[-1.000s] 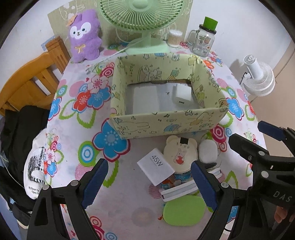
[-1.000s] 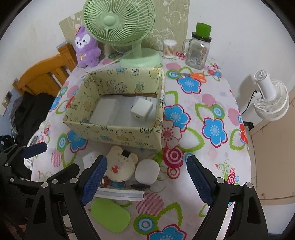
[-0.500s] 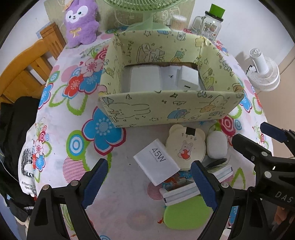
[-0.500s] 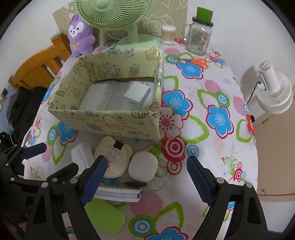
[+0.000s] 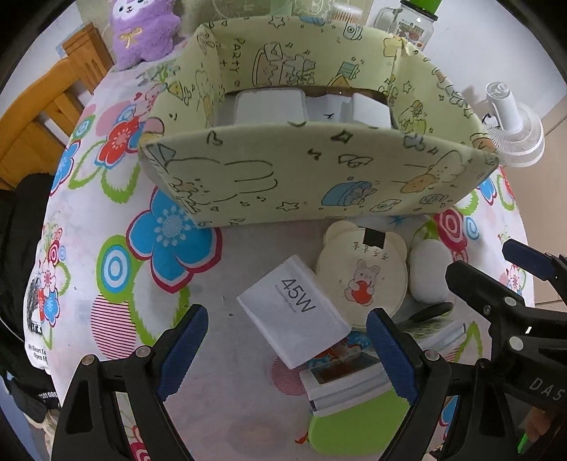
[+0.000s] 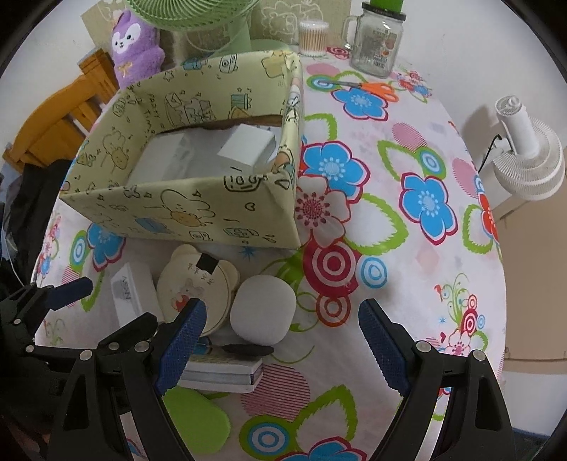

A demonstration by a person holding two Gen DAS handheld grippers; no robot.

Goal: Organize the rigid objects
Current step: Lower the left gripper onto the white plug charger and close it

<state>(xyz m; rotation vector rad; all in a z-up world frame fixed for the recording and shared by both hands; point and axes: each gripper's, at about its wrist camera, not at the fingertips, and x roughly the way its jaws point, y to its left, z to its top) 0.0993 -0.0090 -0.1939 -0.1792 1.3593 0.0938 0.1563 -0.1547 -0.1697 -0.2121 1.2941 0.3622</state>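
A pale green patterned box [image 5: 312,184] [image 6: 184,209] stands on the flowered tablecloth with white boxes [image 5: 269,106] [image 6: 248,145] inside. In front of it lie a white 45W box [image 5: 294,312] [image 6: 133,294], a cream bear-shaped tin [image 5: 361,276] [image 6: 195,287], a white round object [image 5: 428,269] [image 6: 262,312], a flat white book-like case [image 5: 347,379] [image 6: 219,372] and a green oval object [image 5: 358,425] [image 6: 195,422]. My left gripper [image 5: 287,351] hangs open over the 45W box. My right gripper [image 6: 280,347] hangs open just above the white round object.
A green fan [image 6: 198,14], purple plush [image 5: 141,32] [image 6: 136,46], glass jar [image 6: 375,46], cotton-swab tub [image 6: 313,37] and scissors [image 6: 365,87] stand behind the box. A white fan [image 6: 528,156] is off the table's right edge. A wooden chair [image 5: 32,120] stands left.
Both grippers have sunk toward the table, so the box and the objects in front of it appear larger and closer. Neither gripper's jaws changed their width.
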